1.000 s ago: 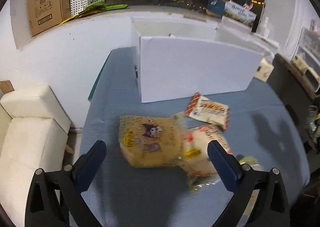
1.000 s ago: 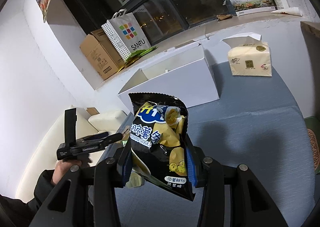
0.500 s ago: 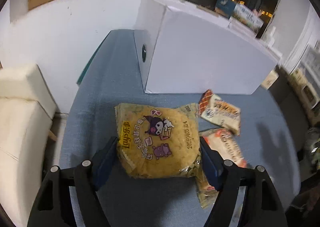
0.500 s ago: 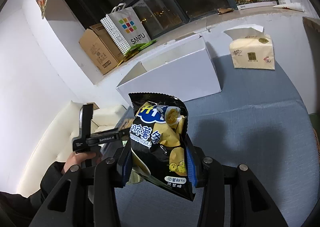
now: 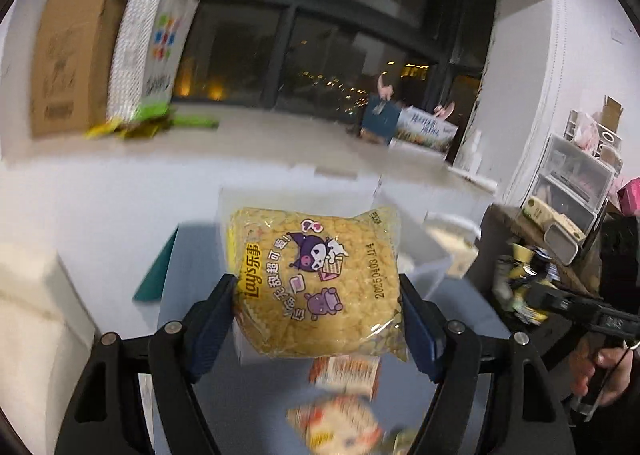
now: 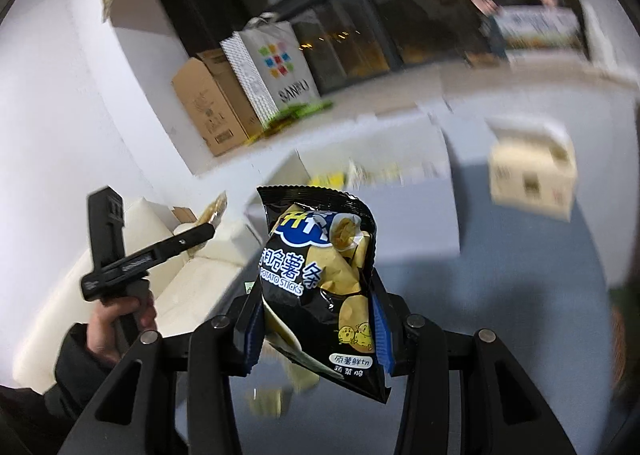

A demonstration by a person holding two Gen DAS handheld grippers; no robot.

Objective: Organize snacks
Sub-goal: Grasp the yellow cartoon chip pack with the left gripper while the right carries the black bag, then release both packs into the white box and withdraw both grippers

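My left gripper point(image 5: 318, 319) is shut on a yellow Lay's snack bag point(image 5: 316, 279) with a purple cartoon and holds it in the air in front of the open white box point(image 5: 424, 251). My right gripper point(image 6: 314, 323) is shut on a black potato-sticks bag point(image 6: 320, 279), held upright above the blue table point(image 6: 520, 315). The white box point(image 6: 400, 207) lies beyond it, with some packets inside. Two more orange and white snack packets point(image 5: 344, 371) lie on the table below the left gripper.
A tissue pack point(image 6: 532, 179) sits on the table to the right of the box. A cardboard box point(image 6: 208, 107) and a SANFU paper bag point(image 6: 276, 67) stand on the window ledge. A cream sofa point(image 6: 168, 279) is at the left of the table.
My left gripper closed on the yellow bag and lifted it off the table toward the box. My right gripper, still holding the black bag, has moved closer to the box.
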